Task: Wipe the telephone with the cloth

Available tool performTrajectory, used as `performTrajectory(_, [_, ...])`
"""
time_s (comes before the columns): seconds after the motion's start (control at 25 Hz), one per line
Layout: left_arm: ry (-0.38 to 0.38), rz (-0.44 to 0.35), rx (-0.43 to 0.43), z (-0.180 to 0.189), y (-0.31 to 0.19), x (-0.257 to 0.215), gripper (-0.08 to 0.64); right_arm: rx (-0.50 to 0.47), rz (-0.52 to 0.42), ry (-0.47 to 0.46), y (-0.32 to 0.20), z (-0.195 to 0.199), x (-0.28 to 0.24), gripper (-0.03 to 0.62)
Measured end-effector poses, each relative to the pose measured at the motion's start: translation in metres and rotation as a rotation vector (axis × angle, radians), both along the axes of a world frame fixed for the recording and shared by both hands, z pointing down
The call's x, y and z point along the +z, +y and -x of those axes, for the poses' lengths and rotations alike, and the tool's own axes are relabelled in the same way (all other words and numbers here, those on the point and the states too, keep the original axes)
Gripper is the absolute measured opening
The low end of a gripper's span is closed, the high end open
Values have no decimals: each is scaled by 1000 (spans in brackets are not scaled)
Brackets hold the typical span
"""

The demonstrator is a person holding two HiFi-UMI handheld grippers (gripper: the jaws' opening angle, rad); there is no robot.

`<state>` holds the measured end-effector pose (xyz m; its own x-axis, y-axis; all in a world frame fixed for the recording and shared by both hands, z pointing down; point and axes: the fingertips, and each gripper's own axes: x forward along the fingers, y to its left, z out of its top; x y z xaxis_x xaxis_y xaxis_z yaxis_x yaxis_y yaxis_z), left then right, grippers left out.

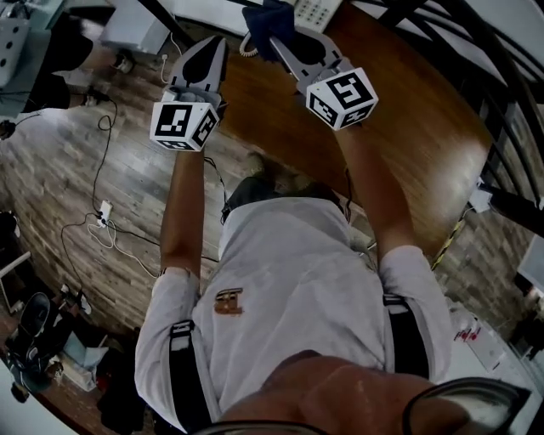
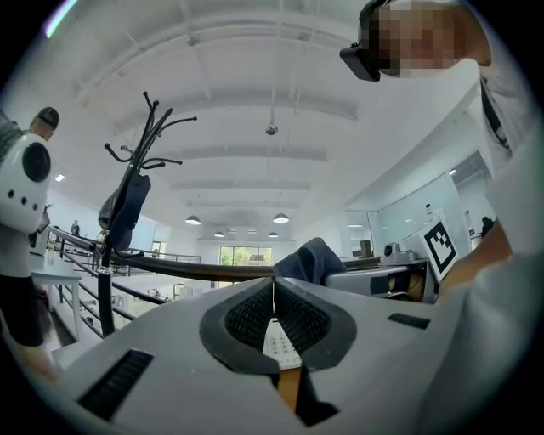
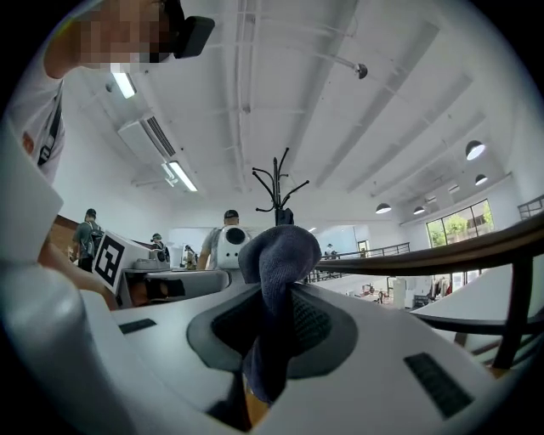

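In the head view the white telephone (image 1: 316, 10) lies at the far edge of the round wooden table (image 1: 416, 119), only its keypad end showing. My right gripper (image 1: 278, 38) is shut on a dark blue cloth (image 1: 266, 17), held just in front of the telephone. In the right gripper view the cloth (image 3: 280, 255) bulges up from between the pads and hangs down behind them. My left gripper (image 1: 216, 41) is shut and holds nothing, raised beside the right one. In the left gripper view a strip of telephone keypad (image 2: 279, 344) shows below the closed jaws (image 2: 273, 285).
The telephone's coiled cord (image 1: 246, 48) hangs at the table's far edge. Cables and a power strip (image 1: 104, 212) lie on the wood floor to the left. A coat stand (image 2: 127, 204) and a railing (image 2: 195, 268) stand beyond the table. People stand in the background (image 3: 223, 246).
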<state>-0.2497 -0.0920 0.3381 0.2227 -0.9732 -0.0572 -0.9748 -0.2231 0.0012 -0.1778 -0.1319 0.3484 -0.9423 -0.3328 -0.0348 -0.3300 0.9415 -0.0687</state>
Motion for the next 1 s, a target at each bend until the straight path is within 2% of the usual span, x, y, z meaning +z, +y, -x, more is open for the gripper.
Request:
performTrajectory(0.28, [-20, 53, 111, 9, -36, 12, 20, 125, 48, 3, -31, 4, 3, 78])
performTrajectory(0.48, [-26, 96, 158, 14, -71, 24, 20, 206, 104, 31, -72, 2, 15, 78])
performTrajectory(0.72, [-18, 165, 177, 5, -126, 45, 20, 284, 174, 81, -136, -13, 37, 78])
performTrajectory(1.0, [-41, 292, 152, -12, -181, 76, 21, 332, 268, 168, -202, -26, 66, 78])
